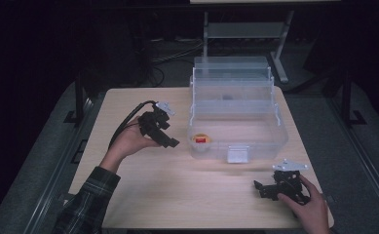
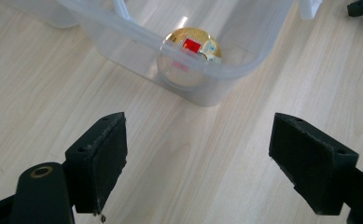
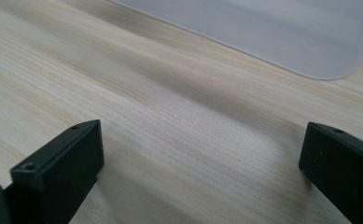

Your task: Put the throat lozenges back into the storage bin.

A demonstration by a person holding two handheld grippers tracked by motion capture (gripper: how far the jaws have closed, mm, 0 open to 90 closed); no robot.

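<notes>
A clear plastic box (image 1: pixel 280 130) with its stepped lid tipped back stands at the table's middle right. A small gold can with a red label (image 1: pixel 201 140) sits inside its front left corner, and the left gripper view looks at this can (image 2: pixel 191 49) through the box wall (image 2: pixel 244 65). My left gripper (image 1: pixel 170 141) hovers just left of the box, open and empty (image 2: pixel 198 161). My right gripper (image 1: pixel 259 189) rests low near the table's front right, open with nothing between its jaws (image 3: pixel 200 170).
The box's white front latch (image 1: pixel 237 154) hangs over the front wall. A corner of the box (image 3: pixel 310 46) lies ahead of the right gripper. The pale wooden table (image 1: pixel 177 195) has bare room in front. Dark floor, cables and a metal stand (image 1: pixel 279 53) lie beyond.
</notes>
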